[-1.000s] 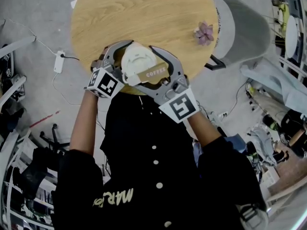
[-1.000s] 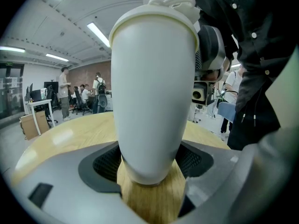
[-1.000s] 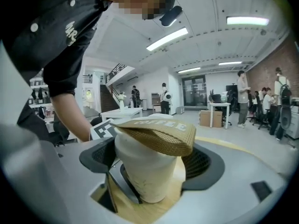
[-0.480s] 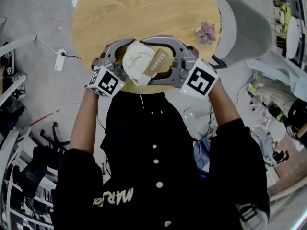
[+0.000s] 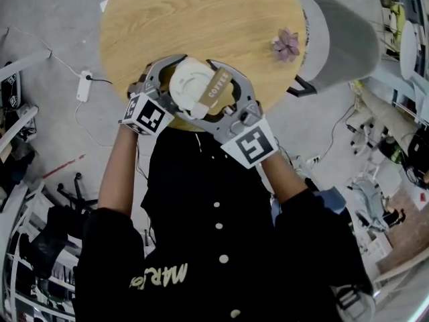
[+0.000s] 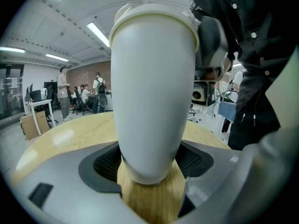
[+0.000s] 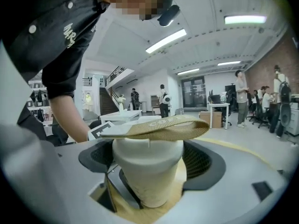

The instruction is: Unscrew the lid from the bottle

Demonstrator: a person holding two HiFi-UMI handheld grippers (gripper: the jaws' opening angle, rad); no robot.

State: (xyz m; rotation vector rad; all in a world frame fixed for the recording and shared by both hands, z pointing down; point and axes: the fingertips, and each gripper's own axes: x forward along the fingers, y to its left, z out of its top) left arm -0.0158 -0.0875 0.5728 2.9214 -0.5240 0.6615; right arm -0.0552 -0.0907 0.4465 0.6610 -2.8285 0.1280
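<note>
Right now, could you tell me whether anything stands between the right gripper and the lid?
Nothing visible does. The lid sits between the right gripper's jaws, and only a brown strap lies across its top. The left gripper holds the bottle.

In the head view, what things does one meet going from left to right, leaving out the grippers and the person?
power strip on the floor → bottle → flower → chair
</note>
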